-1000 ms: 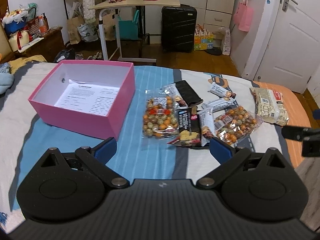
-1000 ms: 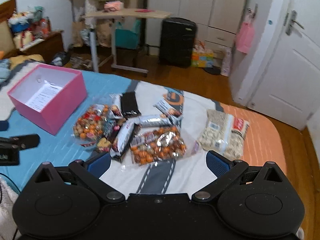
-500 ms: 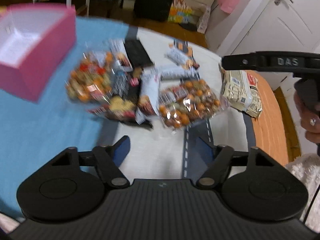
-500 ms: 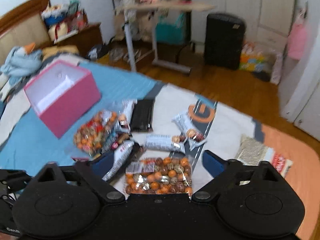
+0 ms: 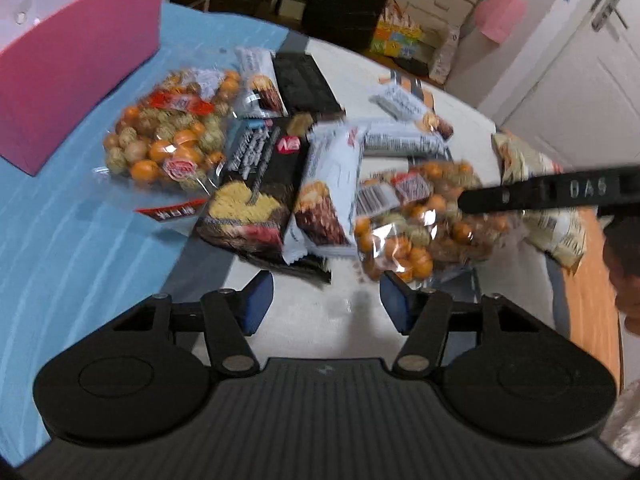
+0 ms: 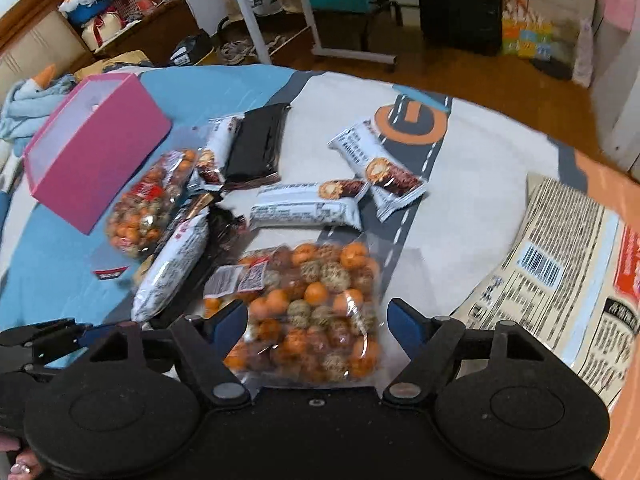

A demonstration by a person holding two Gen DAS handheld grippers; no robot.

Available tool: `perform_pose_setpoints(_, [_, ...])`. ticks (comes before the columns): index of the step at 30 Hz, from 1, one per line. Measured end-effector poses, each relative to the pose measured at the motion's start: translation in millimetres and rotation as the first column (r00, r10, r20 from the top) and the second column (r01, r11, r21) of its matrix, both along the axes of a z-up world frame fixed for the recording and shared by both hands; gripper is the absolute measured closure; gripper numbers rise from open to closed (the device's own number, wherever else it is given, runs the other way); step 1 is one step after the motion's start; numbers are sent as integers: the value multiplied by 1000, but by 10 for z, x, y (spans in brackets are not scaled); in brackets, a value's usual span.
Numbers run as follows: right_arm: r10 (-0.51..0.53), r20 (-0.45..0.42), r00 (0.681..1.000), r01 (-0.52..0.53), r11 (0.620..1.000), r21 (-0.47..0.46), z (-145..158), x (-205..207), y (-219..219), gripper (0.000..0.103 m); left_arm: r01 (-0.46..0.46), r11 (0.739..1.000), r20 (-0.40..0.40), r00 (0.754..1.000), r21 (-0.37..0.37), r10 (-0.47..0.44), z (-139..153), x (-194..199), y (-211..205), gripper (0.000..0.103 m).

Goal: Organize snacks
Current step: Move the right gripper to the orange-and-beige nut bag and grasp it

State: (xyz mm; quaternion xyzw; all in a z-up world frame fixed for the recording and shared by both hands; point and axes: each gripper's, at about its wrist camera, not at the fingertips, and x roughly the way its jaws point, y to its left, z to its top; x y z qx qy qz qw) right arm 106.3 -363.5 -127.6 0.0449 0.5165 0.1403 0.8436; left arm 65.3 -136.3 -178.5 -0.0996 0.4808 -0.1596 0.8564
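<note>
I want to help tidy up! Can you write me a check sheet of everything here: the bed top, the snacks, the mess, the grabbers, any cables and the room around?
Surface: bed cover with blue, white and orange patches and a road print.
Job's things: open pink box; two clear bags of round snacks, one near the box, one under the right gripper; white bars; dark packets; big pale bag.
Clutter: snacks overlap in a loose pile.
Grippers: left gripper closing over bare cover, nothing between; right gripper closing with the bag between, pads not pressing.
Cables: nothing seen.
Surroundings: black suitcase, white door, rolling table.
</note>
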Motion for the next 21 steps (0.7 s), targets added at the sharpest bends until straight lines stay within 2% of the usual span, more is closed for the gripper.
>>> perform_pose_setpoints(3, [-4, 25, 1000, 4, 1000, -1, 13, 29, -11, 22, 4, 999, -30, 1000, -47, -6, -77, 3, 3, 51])
perform_pose_setpoints(7, [-25, 43, 999, 26, 999, -27, -63, 76, -101, 22, -26, 998, -15, 1000, -66, 25, -132, 51, -14, 62])
perform_pose_setpoints(10, [-94, -58, 994, 98, 993, 68, -226, 164, -292, 23, -47, 996, -4, 999, -74, 47, -143, 87, -43, 70])
perform_pose_setpoints(12, [-131, -92, 987, 143, 980, 136, -276, 174, -398, 25, -46, 998, 23, 999, -31, 47, -150, 106, -103, 71])
perform_pose_setpoints(13, [-138, -95, 986, 151, 977, 147, -273, 176, -418, 28, -59, 998, 31, 998, -36, 60, -162, 106, -104, 72])
perform_pose_setpoints(16, [-123, -90, 988, 135, 982, 134, -270, 156, -381, 36, -106, 990, 32, 994, -91, 109, -187, 117, -58, 73])
perform_pose_setpoints(20, [-100, -80, 992, 109, 987, 119, -237, 106, -337, 43, -141, 974, -15, 990, -180, 140, -229, 184, 53, 72])
perform_pose_setpoints(21, [-98, -82, 992, 107, 987, 116, -235, 102, -336, 43, -135, 970, -27, 991, -202, 132, -237, 197, 81, 68])
